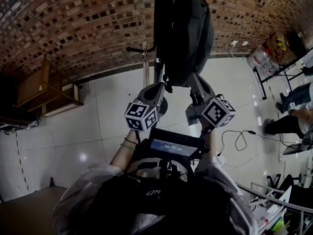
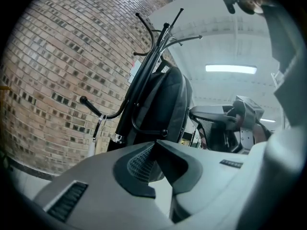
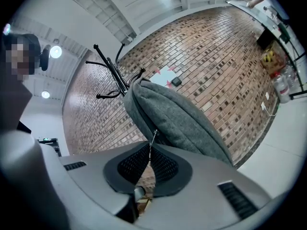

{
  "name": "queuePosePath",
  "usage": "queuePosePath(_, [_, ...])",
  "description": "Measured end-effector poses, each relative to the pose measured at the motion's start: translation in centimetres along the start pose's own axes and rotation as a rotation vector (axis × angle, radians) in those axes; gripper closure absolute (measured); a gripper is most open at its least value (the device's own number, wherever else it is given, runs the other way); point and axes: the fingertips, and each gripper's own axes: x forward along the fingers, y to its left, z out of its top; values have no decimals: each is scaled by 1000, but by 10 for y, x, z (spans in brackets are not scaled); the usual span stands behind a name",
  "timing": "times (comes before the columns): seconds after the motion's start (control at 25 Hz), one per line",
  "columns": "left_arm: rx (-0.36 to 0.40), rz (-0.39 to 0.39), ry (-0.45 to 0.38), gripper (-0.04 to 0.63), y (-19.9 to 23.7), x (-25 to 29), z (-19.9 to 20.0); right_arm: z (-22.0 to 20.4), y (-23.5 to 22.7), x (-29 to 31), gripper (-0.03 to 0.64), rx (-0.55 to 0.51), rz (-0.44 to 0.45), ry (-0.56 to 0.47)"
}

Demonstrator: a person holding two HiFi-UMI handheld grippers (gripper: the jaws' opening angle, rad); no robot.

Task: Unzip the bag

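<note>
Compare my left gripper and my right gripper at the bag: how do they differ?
The right gripper is shut on the thin metal zipper pull; the left gripper has jaw tips that meet with nothing clearly between them. In the head view the left gripper sits at the left of the bottom end of the bag, the right gripper at its right. Both point at the hanging bag, side by side.

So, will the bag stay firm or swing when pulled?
Probably floppy: the bag looks like soft fabric. It hangs from a coat rack, so it may swing. The zipper pull looks thin, perhaps slippery.
</note>
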Motion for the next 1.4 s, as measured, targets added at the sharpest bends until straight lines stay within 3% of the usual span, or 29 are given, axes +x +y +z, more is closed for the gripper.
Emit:
queuePosePath(0.6, [-1, -17, 14, 584, -3, -2, -6, 30, 26, 9, 592, -27, 22, -36])
queuePosePath(1.04, [-6, -33, 25, 584, 0, -3, -7, 55, 41, 14, 588, -76, -12, -71])
queuePosePath(1.2, [-4, -39, 24, 584, 1, -3, -7, 62, 47, 17, 586, -86, 20, -90])
queuePosePath(1.4, [-6, -47, 25, 584, 2, -2, -7, 74, 52, 19, 584, -126, -15, -85])
